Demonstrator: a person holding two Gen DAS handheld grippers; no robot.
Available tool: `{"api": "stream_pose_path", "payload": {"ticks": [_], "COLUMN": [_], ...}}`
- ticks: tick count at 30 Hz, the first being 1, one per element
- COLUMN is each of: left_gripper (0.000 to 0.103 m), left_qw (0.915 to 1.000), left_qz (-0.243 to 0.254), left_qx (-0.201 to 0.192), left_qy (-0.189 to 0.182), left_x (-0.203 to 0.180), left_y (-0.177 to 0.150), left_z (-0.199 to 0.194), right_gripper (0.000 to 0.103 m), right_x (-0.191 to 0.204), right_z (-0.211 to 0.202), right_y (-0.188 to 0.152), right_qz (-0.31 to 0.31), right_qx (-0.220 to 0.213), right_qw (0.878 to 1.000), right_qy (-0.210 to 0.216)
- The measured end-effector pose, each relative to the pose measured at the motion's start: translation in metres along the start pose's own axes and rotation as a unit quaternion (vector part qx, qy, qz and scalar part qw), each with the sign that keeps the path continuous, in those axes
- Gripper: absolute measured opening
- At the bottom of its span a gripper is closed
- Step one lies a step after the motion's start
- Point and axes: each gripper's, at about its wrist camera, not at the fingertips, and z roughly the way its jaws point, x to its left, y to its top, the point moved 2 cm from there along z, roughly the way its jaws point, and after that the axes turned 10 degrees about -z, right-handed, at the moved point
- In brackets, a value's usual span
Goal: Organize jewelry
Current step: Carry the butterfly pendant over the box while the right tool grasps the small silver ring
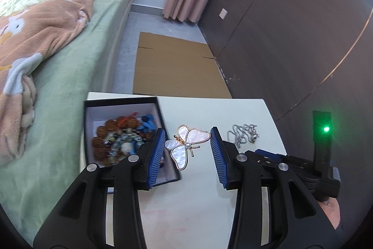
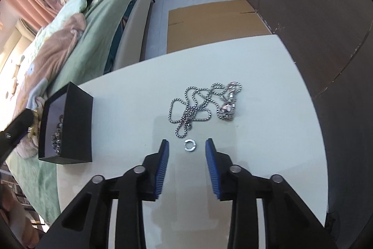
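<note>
Your left gripper (image 1: pixel 187 156) is matte black plastic: two forked arms, each ending in a finger faced with a blue ribbed pad (image 1: pixel 155 156). Round silver screws (image 1: pixel 133 158) sit at the joints. Your right gripper (image 2: pixel 187 167) has the same build, with blue ribbed pads (image 2: pixel 161 170) and silver screw heads (image 2: pixel 235 169). Seen from the left wrist, its black body carries a post with a glowing green light (image 1: pixel 326 129); below it shows what may be bare skin (image 1: pixel 332 214).
</note>
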Motion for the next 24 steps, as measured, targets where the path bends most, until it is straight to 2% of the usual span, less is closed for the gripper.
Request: {"api": "stream_pose_path", "payload": {"ticks": [13,16,22,23,24], "left_gripper": [0.041,0.041,0.041,0.043,0.052], "left_qw": [0.9996,0.9996,0.9994,0.9993,0.9992], "left_qz": [-0.022,-0.022,-0.026,-0.027,-0.028], "left_qx": [0.004,0.007,0.012,0.013,0.015], "left_qy": [0.016,0.017,0.021,0.023,0.025], "left_x": [0.027,0.028,0.03,0.03,0.031], "left_y": [0.006,0.006,0.005,0.005,0.005], "left_z": [-0.001,0.001,0.003,0.004,0.005], "right_gripper": [0.021,0.013,0.012,0.012,0.012], "right_x": [0.015,0.016,0.01,0.011,0.011], "right_z": [0.023,0.022,0.017,0.014,0.011], "right_y": [0.005,0.004,0.001,0.0,0.0], "right_qz": [-0.038,-0.045,-0.027,-0.023,-0.02], "right_qx": [0.032,0.032,0.028,0.024,0.021], "right_qw": [0.997,0.995,0.998,0.999,0.999], "right_qy": [-0.064,-0.079,-0.048,-0.039,-0.034]}}
